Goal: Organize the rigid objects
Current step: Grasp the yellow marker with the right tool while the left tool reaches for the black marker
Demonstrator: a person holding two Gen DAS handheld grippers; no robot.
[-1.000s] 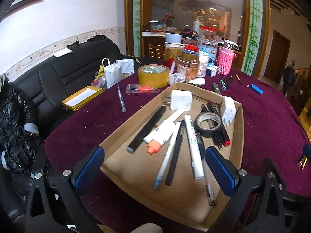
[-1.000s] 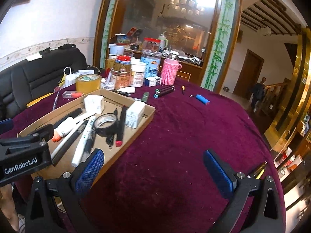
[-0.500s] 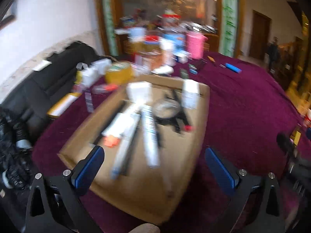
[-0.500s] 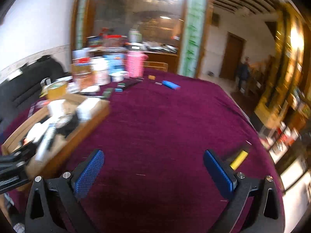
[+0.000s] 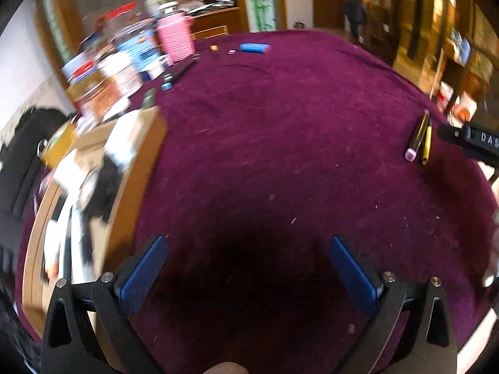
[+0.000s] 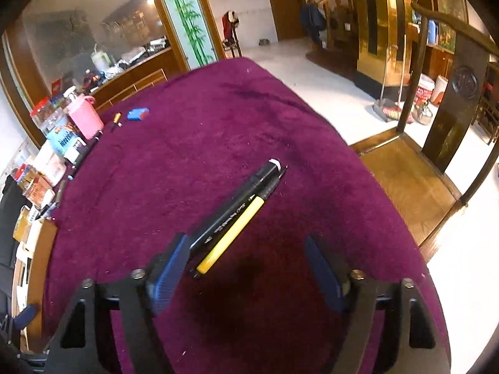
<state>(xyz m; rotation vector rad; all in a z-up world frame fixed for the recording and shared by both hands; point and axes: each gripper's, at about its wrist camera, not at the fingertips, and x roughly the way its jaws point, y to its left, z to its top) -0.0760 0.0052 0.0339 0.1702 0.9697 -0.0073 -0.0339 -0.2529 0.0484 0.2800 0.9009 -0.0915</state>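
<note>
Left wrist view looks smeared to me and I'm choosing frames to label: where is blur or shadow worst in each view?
Left wrist view: cardboard tray and jars motion-smeared, dark shadow between the fingers. Right wrist view: sharp on both pens; window glare bottom right.

I'm seeing black angular frames on my left gripper [image 5: 248, 268] and right gripper [image 6: 246, 269], carrying blue ribbed pads and silver screws.
</note>
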